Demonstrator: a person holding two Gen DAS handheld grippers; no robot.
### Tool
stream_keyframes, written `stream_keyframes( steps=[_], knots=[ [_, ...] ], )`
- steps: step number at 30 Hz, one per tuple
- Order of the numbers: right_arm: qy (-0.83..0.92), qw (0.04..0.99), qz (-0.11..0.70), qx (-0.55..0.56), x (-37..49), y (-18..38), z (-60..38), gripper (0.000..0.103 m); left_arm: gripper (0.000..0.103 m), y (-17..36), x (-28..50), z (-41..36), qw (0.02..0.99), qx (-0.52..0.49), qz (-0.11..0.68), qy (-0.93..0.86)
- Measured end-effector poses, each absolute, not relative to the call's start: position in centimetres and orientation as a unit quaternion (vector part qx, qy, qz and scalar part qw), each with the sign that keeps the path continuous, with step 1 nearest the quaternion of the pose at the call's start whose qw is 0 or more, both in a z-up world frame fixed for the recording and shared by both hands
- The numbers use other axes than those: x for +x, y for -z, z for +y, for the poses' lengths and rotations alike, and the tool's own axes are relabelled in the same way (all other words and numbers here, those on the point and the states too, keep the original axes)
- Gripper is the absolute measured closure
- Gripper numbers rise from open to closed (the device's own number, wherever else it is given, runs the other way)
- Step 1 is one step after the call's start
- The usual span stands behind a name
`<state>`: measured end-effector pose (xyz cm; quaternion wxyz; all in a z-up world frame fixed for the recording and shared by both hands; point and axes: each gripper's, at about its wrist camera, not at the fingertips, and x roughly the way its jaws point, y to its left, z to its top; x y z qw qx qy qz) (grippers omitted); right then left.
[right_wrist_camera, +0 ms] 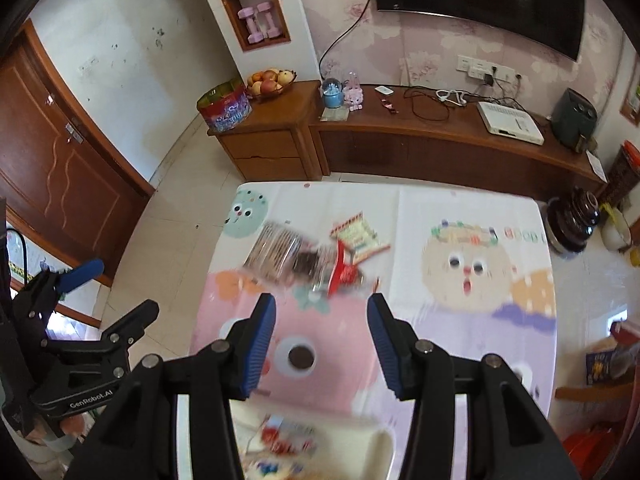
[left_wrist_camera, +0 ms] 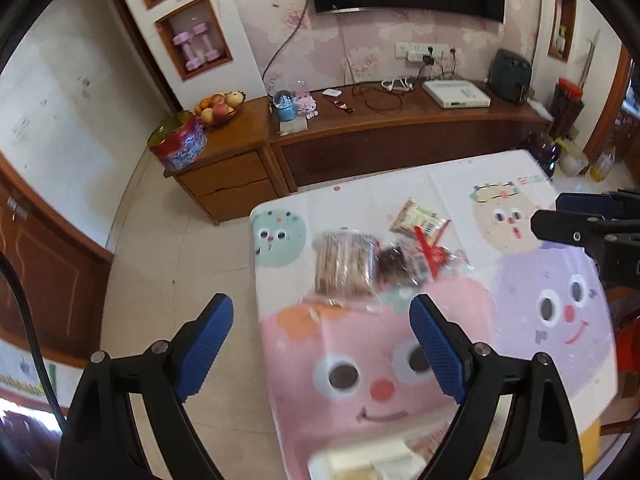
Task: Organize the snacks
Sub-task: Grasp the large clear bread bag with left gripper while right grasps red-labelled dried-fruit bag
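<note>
a white tray (right_wrist_camera: 372,446) at 6 o'clock holds blurred packets (right_wrist_camera: 286,438). loose snacks (right_wrist_camera: 308,258) lie at 12 o'clock on the cartoon tablecloth (right_wrist_camera: 460,320). left gripper (left_wrist_camera: 322,344) and right gripper (right_wrist_camera: 322,344) both gape, holding nothing.
</note>
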<state>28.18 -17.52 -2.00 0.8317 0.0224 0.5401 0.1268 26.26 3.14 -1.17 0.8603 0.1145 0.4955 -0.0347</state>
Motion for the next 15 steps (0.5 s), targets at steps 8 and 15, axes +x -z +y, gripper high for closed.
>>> stream_keyframes(
  steps=[8,15],
  knots=[
    [-0.11,0.794,0.598,0.008,36.2,12.2,-16.8,0.055,0.014,11.1,35.2,2.2,0.82,0.119,0.558,0.04],
    [-0.091,0.756,0.645,0.071,39.1,19.5,-18.6,0.055,0.014,18.6,39.2,3.0,0.787,0.096,0.609,0.031]
  ],
)
